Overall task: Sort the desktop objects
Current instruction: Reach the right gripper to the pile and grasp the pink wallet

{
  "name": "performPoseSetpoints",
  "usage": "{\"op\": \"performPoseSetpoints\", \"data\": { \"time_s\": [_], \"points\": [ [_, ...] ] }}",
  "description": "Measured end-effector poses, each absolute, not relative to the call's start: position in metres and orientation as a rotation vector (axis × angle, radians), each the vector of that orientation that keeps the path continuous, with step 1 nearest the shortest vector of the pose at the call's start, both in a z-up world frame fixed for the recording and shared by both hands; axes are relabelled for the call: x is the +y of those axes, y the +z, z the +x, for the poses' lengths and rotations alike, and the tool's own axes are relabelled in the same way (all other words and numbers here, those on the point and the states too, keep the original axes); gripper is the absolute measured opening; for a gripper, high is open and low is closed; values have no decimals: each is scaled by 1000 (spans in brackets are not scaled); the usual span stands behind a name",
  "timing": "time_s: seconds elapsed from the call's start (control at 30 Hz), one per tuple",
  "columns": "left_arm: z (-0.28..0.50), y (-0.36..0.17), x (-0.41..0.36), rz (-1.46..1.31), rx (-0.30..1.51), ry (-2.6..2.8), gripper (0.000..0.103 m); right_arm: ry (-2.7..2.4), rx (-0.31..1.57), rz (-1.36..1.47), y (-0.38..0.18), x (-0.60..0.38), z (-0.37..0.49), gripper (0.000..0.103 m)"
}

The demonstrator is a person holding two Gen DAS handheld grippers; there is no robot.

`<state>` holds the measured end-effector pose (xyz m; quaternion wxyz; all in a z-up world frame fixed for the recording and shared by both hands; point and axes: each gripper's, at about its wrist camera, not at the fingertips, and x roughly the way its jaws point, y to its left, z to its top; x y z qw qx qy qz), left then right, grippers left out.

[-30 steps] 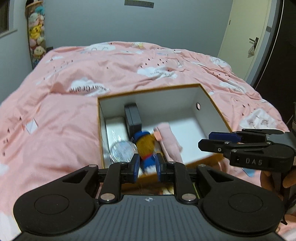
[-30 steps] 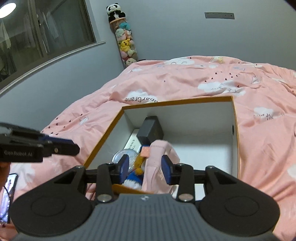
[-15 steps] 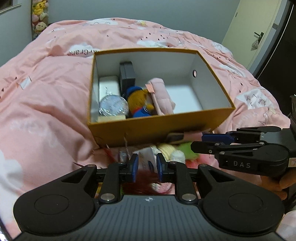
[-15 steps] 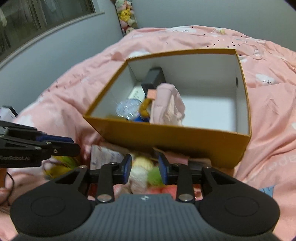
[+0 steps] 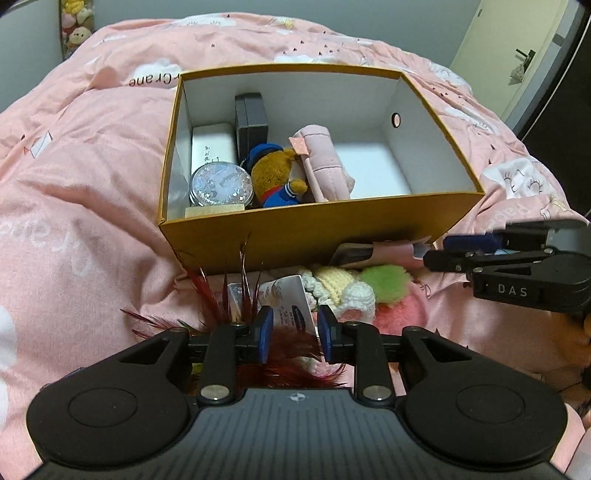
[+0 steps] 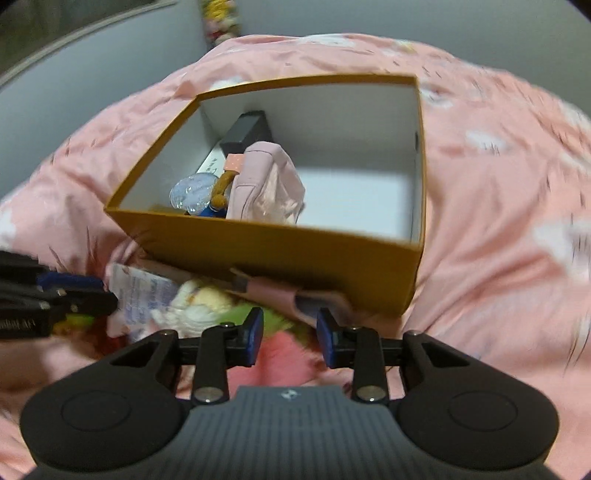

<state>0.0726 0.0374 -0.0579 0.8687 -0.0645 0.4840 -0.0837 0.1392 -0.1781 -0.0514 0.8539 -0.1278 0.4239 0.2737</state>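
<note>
Pink bedding printed with white clouds covers the bed (image 5: 92,177), with grey walls behind, a pale door (image 5: 517,55) at the far right of the left wrist view and a column of plush toys (image 5: 74,26) in the far left corner. On the bed sits an open mustard-coloured box (image 5: 295,236) with a white inside.

Packed along the box's left side are a white case (image 5: 212,146), a dark flat box (image 5: 253,114) standing on edge, a glittery round globe (image 5: 221,184), a brown bear in blue (image 5: 275,175) and a pink pouch (image 5: 325,166); the right half of the floor is bare.

The unsorted pile lies on the bedding just in front of the box's near wall — red feathers (image 5: 236,295), a white printed packet (image 5: 288,299), a cream knitted toy (image 5: 340,288), a green pompom (image 5: 384,282) and a pink fluffy thing (image 5: 399,314). A pink phone case (image 5: 373,251) leans against the box wall.

The left claw (image 5: 291,332) is partly open and holds nothing; it hovers low over the feathers, with the packet showing just beyond its fingers. The right claw (image 6: 290,334) is likewise partly open and empty, above the pink fluff and green pompom, with the phone case just ahead. That view is motion-blurred. Each claw shows at the edge of the other's view, and the box wall stands right behind the pile.
</note>
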Motion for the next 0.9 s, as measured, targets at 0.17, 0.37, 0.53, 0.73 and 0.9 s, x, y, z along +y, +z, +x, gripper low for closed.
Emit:
{"op": "performPoseSetpoints", "data": {
  "time_s": [0.17,0.37,0.53,0.73,0.9],
  "points": [
    [77,-59,37,-141,1029,-175,30,688,875,-481,-56,-156,146,32],
    [81,-59,39,-153,1036,-172,30,767,803,-717,-62,-134,140,30],
    [86,-62,43,-175,1051,-181,30,776,768,-897,-75,-126,142,28],
    [89,-67,46,-191,1065,-182,34,823,754,-957,-85,-121,145,28],
    [92,-70,47,-199,1071,-188,34,831,746,-1055,-103,-112,140,29]
  ]
}}
